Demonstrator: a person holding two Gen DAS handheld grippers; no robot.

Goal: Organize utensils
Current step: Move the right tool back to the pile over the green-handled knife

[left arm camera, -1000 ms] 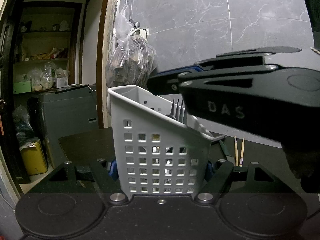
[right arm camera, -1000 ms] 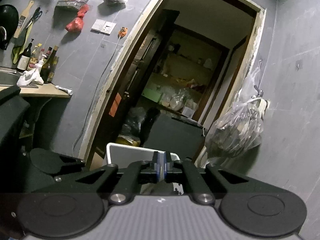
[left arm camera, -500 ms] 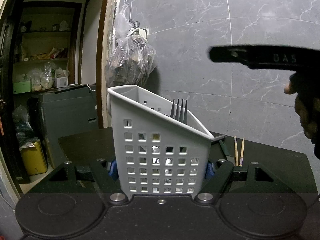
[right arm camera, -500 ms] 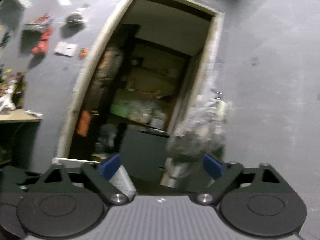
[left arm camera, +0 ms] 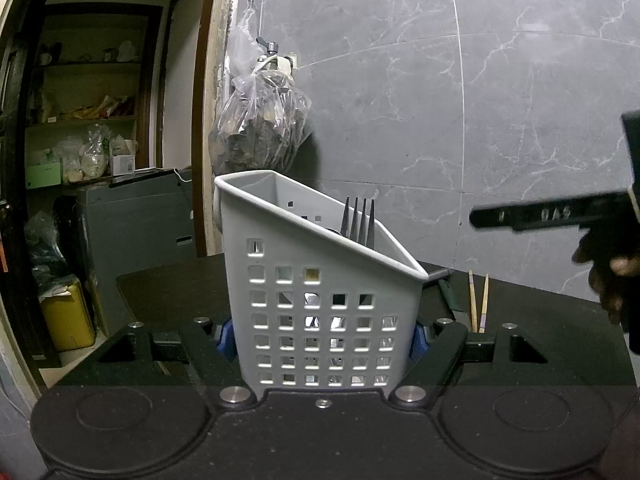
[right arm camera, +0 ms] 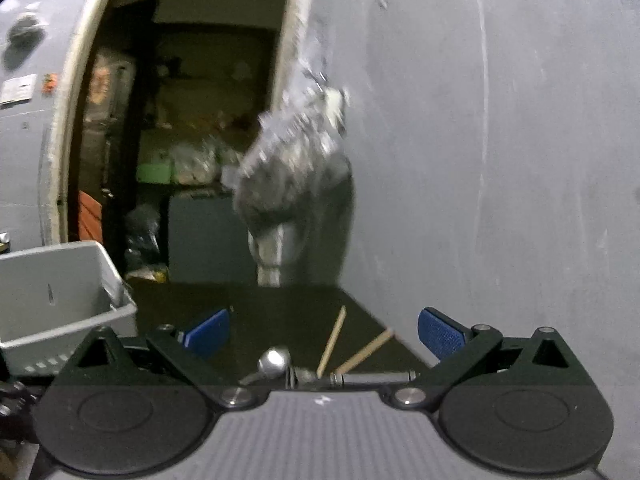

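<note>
I'm working in a home kitchen corner: grey marble-look wall tiles behind a dark countertop, a clear plastic bag of odds and ends hung from a wall hook, and a doorway opening onto pantry shelves crowded with packets and bags.

At centre frame in the left wrist view we see a pale grey caddy patterned with rows of small square holes, dark grey fork tines above its rim, on a black table. Blue pads flank it on the black left claw. At right lie two tan chopsticks. The wall is grey marble with white veins. At lower left sits a yellow container. The right claw shows blue pads too
</note>
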